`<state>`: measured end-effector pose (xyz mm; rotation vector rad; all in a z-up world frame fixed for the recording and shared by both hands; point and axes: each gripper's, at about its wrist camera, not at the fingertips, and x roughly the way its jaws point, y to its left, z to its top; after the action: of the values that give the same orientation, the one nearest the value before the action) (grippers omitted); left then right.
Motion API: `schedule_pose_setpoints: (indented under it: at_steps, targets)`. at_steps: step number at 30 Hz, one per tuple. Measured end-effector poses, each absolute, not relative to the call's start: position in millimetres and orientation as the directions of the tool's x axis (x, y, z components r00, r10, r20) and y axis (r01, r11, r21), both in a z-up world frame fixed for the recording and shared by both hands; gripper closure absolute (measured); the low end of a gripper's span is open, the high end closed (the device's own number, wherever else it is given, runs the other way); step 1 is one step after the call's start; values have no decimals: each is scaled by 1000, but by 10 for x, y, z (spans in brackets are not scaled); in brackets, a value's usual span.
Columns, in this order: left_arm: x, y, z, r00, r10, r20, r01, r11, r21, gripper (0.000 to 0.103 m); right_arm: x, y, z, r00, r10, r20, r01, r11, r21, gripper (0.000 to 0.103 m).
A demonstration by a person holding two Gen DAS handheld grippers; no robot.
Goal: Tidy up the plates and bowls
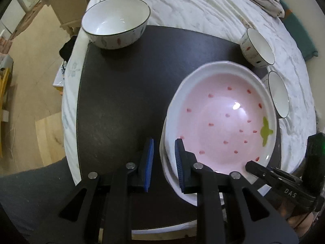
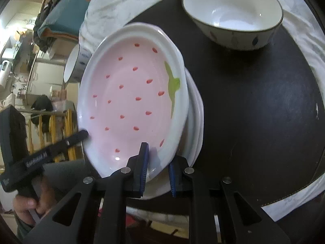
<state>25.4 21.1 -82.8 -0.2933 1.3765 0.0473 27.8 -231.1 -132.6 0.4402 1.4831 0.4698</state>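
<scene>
Right wrist: strawberry plate [image 2: 132, 93] tilted, leaf-end right.

Dim indoor light, glare, fisheye-warped edges.

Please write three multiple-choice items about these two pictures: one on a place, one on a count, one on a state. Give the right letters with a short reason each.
1. Where does the large bowl stand?
A. On a far corner of the dark mat
B. Inside the pink plate
C. On the floor

2. How many bowls does the left wrist view show?
A. One
B. Three
C. Five

3. What is the state of the pink plate?
A. Upside down on the mat
B. Broken in two
C. Gripped at its rim by both hand-held grippers

Key: 1 A, the large bowl sits at the far left corner of the dark mat. 2 B, the large bowl plus two small bowls on the right. 3 C, the pink plate has its rim between the pads of the left hand-held gripper and of the right hand-held gripper.
</scene>
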Motion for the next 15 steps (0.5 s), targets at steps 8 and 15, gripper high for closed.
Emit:
schedule_pose_setpoints:
  at_steps: [8, 15]
  targets:
    - [363, 284, -933, 174, -163, -971, -251, 946, -204, 85, 290, -2403, -1352, 11, 581, -814, -8, 814, 581, 84]
    - [427, 175, -984, 160, -141, -977, -233, 956, -176, 81, 289, -2459, -1314, -26, 595, -803, 0, 804, 595, 80]
